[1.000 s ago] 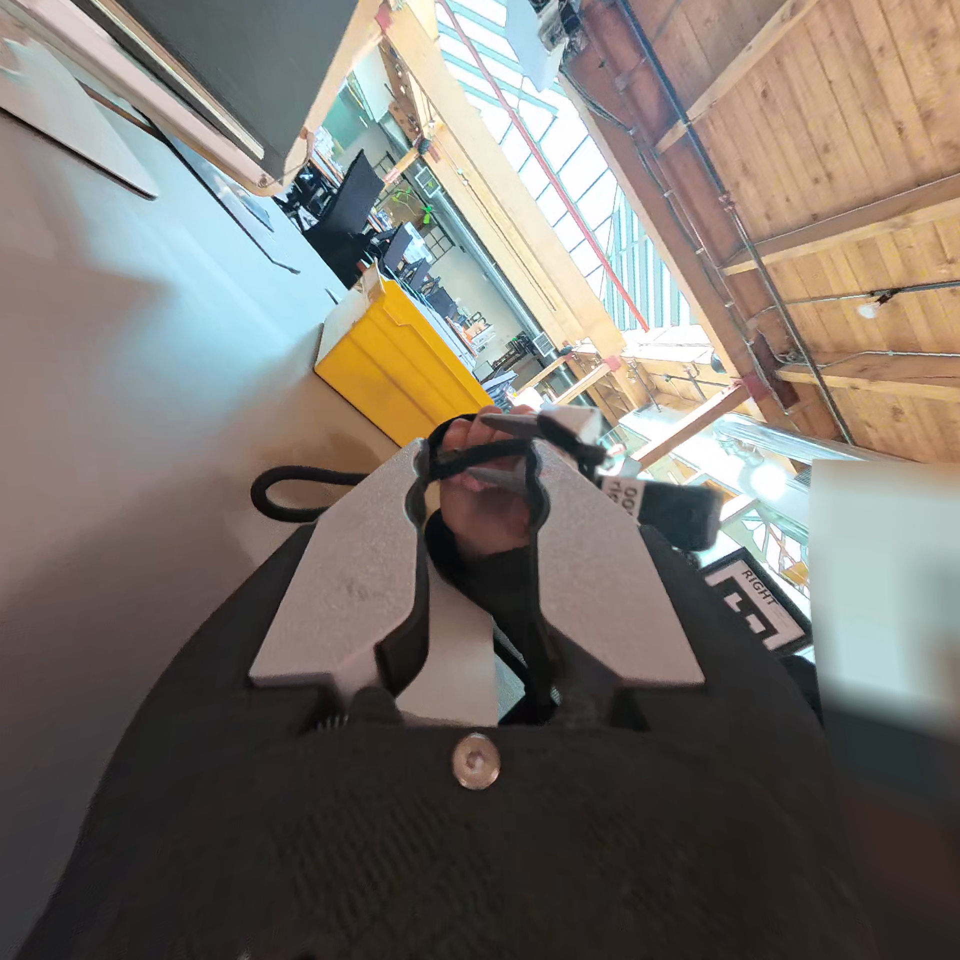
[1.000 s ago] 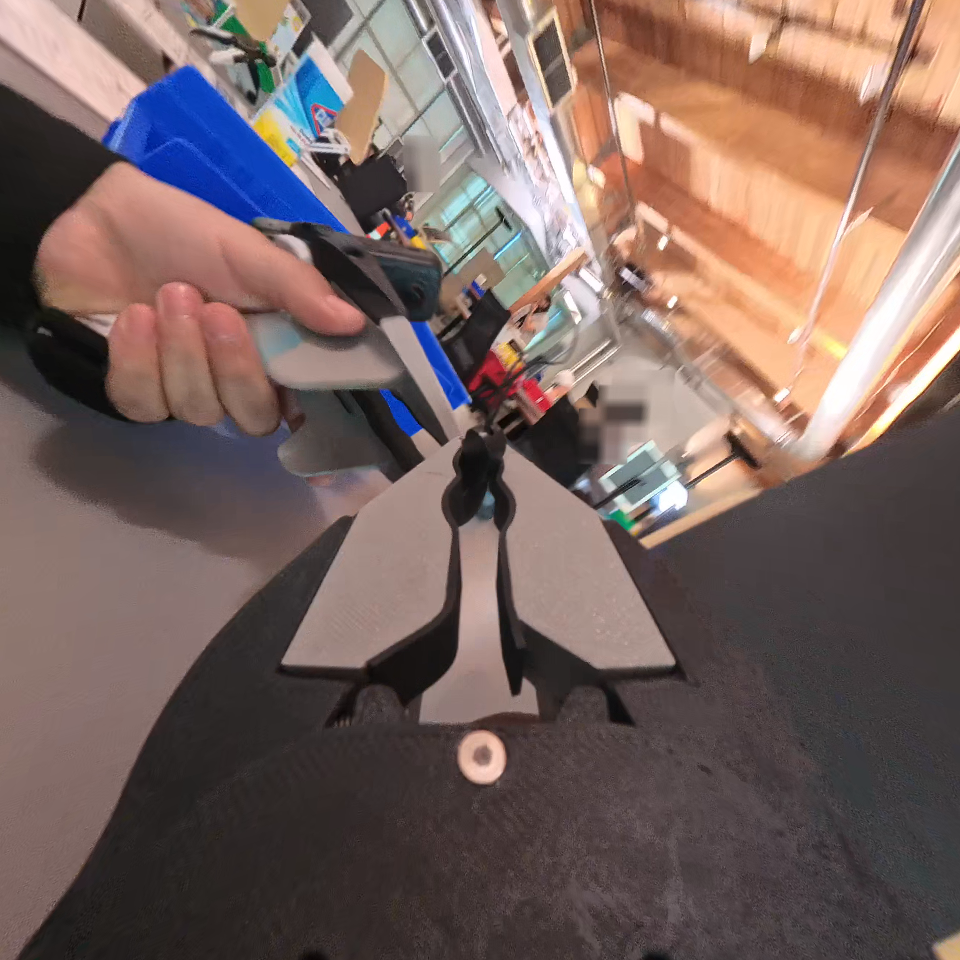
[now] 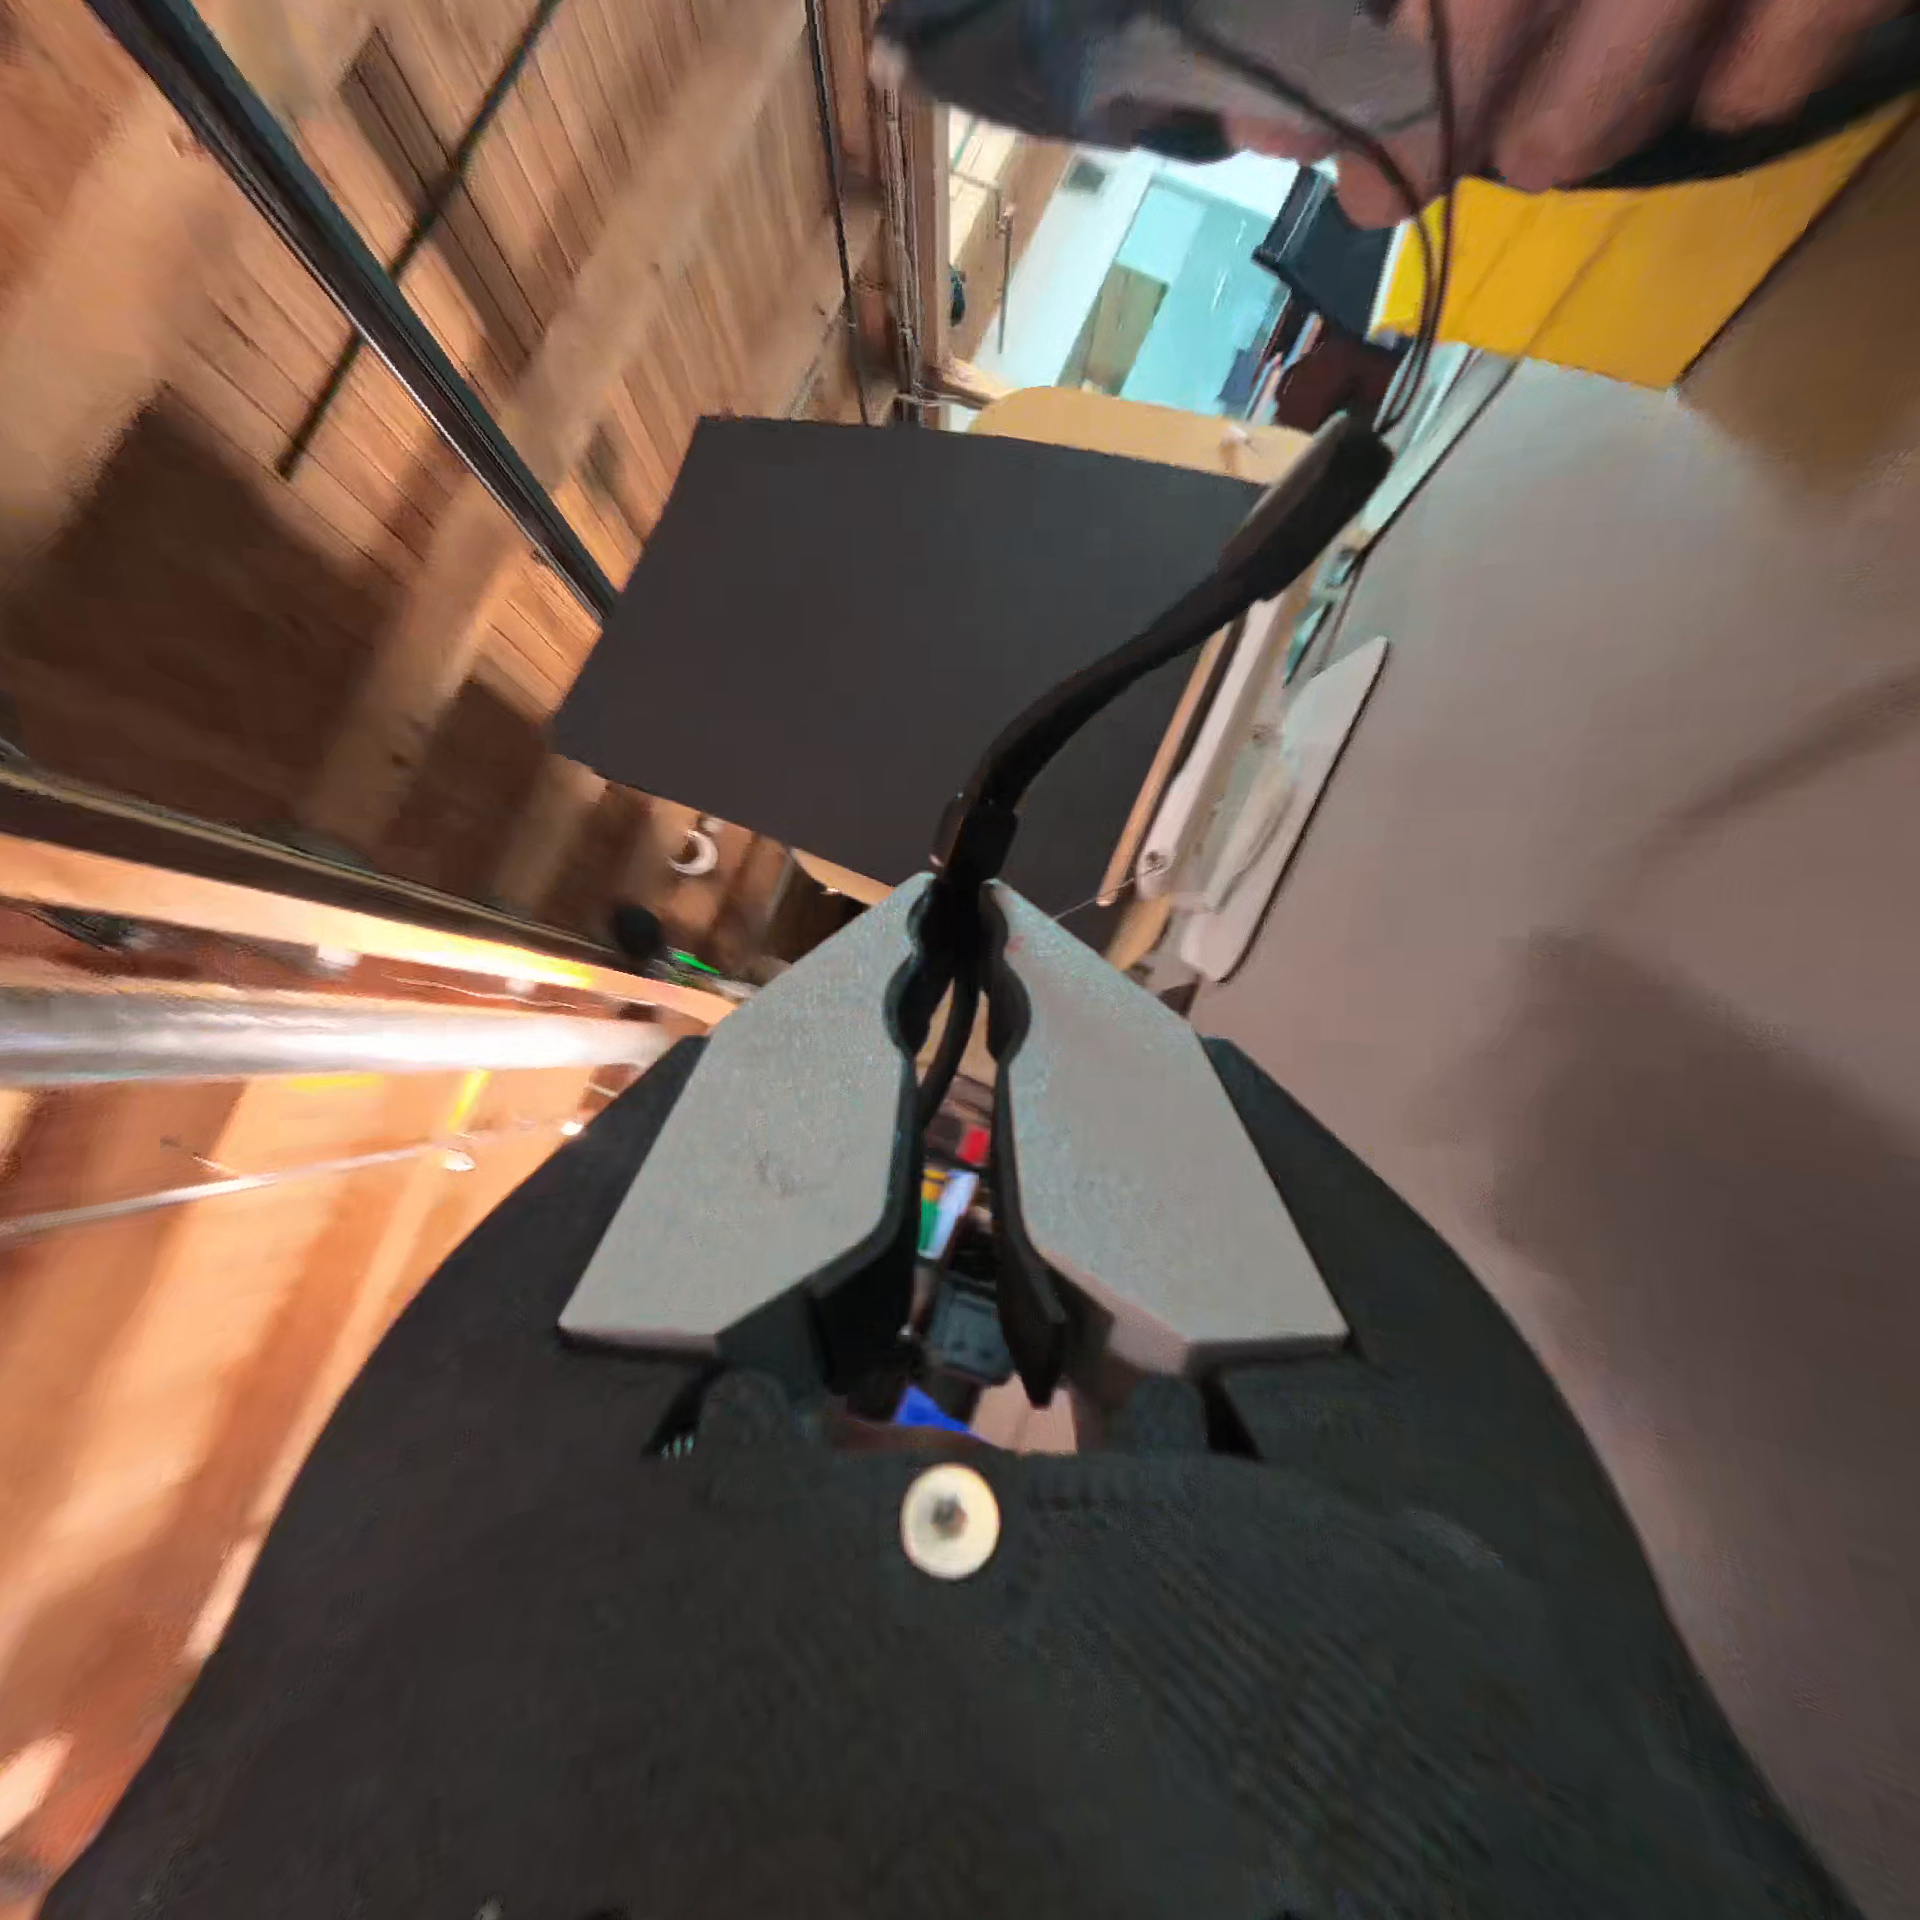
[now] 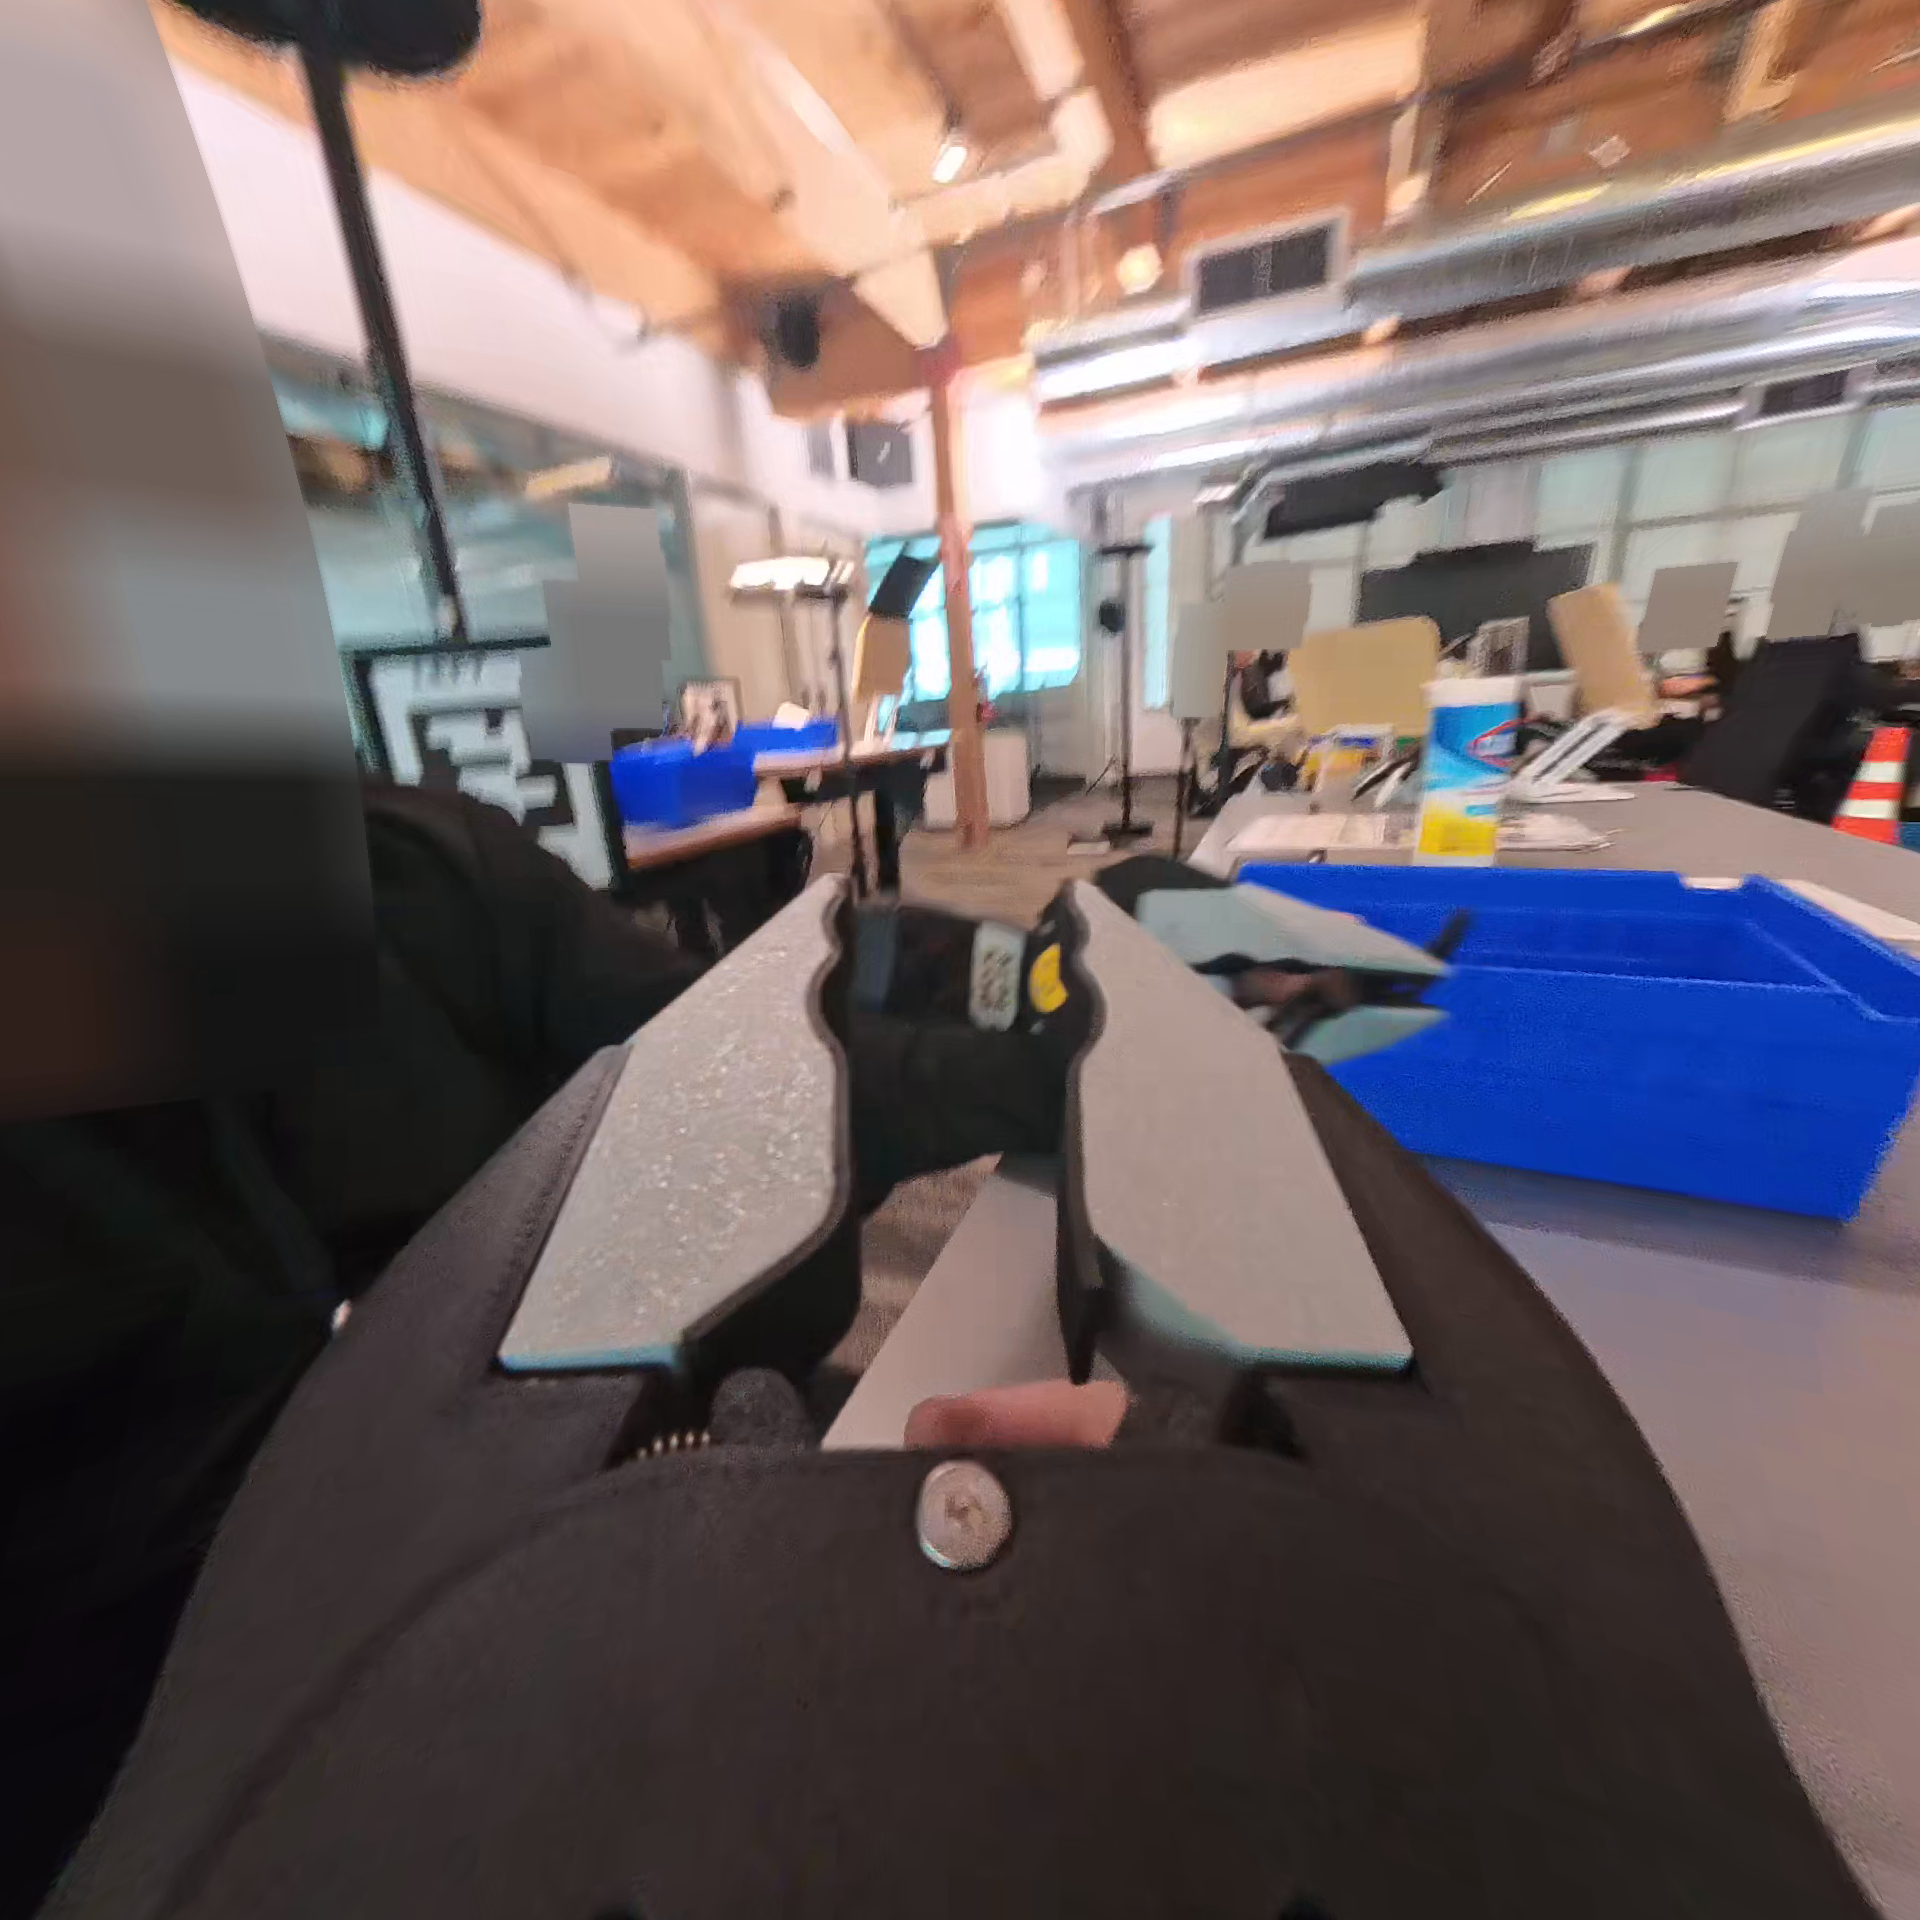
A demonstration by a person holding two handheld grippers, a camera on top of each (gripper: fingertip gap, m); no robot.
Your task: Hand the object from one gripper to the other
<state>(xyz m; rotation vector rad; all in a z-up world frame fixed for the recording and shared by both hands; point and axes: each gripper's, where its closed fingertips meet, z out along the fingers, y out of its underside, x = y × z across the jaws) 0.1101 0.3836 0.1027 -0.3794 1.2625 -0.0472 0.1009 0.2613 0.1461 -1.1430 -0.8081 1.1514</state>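
A black cord is the object. In the left wrist view my left gripper is shut on it; the cord runs from the fingertips up and to the right toward a hand at the top edge. In the right wrist view my right gripper is open and holds nothing. Past its fingers I see the left gripper's black body and its grey fingers, held by a black-sleeved arm. I cannot make out the cord in the blurred right wrist view.
A blue bin stands on the grey table right of my right gripper, with a wipes canister behind it. A yellow bin and a black panel show in the left wrist view.
My right gripper was shut on the cord and has opened and drawn back. My left gripper has closed on the cord and swung round with it.
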